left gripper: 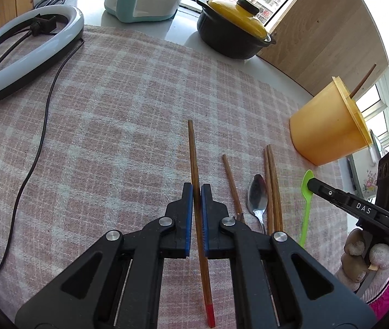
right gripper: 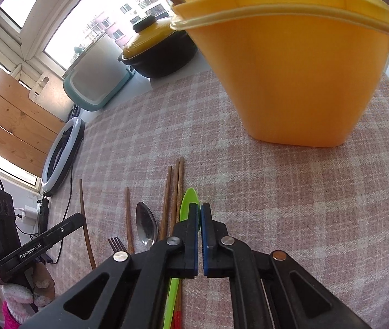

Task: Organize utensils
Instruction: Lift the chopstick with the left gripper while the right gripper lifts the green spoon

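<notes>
From the left wrist camera, the left gripper point(left gripper: 196, 192) has its blue-padded jaws clamped on a long brown wooden chopstick with a red end point(left gripper: 197, 186), which runs up between them toward the far side of the pink and white checked cloth point(left gripper: 112, 115). Beside it, nearer the tall orange plastic holder point(left gripper: 328, 126), lie a single wooden chopstick point(left gripper: 231, 186), a steel spoon point(left gripper: 257, 194), a pair of wooden chopsticks point(left gripper: 272, 189) and a lime-green plastic spoon point(left gripper: 306, 205). One chopstick stands in the holder. A black pot with a yellow lid point(left gripper: 232, 27) sits beyond the holder.

From the right wrist camera, the right gripper point(right gripper: 200, 216) has its jaws pressed together on the lime-green plastic spoon point(right gripper: 189, 200), just in front of the orange holder point(right gripper: 298, 76). On the side away from the holder, the left gripper point(right gripper: 68, 224) holds its chopstick point(right gripper: 85, 219).
</notes>
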Tool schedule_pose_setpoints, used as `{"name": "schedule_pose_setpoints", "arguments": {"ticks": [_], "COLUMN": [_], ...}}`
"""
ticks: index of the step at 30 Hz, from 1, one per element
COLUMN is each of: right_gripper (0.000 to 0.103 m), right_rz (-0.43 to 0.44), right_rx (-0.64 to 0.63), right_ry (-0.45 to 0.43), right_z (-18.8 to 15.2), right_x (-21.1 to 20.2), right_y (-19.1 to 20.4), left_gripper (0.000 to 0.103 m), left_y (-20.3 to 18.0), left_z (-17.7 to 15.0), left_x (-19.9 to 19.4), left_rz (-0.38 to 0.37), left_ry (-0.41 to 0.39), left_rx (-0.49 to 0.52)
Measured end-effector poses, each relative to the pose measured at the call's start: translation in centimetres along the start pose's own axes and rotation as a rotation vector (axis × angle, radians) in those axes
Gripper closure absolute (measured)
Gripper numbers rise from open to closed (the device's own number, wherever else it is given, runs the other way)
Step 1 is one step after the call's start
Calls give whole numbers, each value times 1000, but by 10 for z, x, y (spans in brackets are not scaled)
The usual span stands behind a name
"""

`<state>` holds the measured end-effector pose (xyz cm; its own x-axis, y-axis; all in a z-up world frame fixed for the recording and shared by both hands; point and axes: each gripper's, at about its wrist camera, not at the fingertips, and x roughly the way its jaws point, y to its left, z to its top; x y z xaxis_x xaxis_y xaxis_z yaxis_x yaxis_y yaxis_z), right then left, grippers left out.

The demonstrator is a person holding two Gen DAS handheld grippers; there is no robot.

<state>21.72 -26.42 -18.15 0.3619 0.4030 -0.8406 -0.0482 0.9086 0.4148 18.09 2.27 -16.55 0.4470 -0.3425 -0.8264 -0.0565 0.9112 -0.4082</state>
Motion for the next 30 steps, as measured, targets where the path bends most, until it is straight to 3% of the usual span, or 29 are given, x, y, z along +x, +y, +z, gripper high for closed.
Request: {"name": "schedule_pose_setpoints", "arguments": {"ticks": [11, 18, 30], "right_gripper": [103, 103, 103], "right_rz": [0, -43, -92], "right_rx": [-16, -35, -59], "right_ry": [-98, -173, -302], "right_z": [-8, -11, -4], "right_x": [-44, -77, -137], "right_y": [3, -5, -19], "left_gripper": [100, 100, 101], "left_y": [-16, -32, -87], "left_z": [5, 11, 21], "left_x": [-36, -54, -77], "left_rz": [-55, -93, -180], "left_ry": [-73, -120, -192], "left_rx": [11, 31, 122]}}
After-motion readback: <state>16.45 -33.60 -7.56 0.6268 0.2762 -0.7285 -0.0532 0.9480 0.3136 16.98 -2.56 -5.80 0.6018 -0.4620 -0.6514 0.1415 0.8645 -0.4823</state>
